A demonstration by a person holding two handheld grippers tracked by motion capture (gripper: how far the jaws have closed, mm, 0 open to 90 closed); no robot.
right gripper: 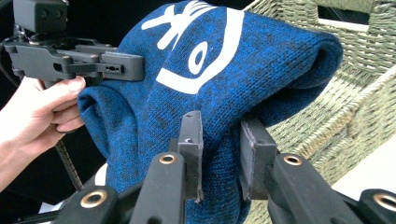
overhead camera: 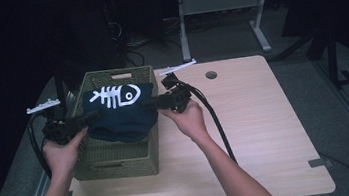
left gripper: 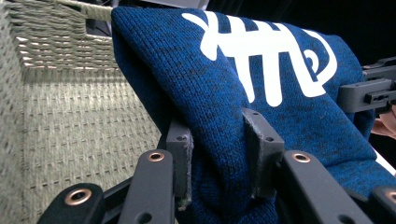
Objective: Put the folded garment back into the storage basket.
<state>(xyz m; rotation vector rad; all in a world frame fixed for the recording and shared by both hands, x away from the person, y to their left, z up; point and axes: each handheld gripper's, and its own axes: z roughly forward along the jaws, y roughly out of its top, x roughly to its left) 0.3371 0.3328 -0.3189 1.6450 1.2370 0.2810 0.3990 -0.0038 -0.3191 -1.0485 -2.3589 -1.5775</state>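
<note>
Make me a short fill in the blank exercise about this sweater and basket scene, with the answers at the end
1. The blue sweater bears a white ____ skeleton print.
2. Both the left hand-held gripper and the right hand-held gripper are shut on the ____.
3. The sweater hangs over a woven ____.
4. The basket stands on a ____ table.

Missing words: fish; sweater; basket; wooden

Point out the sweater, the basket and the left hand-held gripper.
sweater (overhead camera: 119, 117): high view, plain blue knit below the fish print.
basket (overhead camera: 120, 165): high view, near woven wall.
left hand-held gripper (left gripper: 219, 156): left gripper view, midway between the fingertips pinching the knit.
</note>
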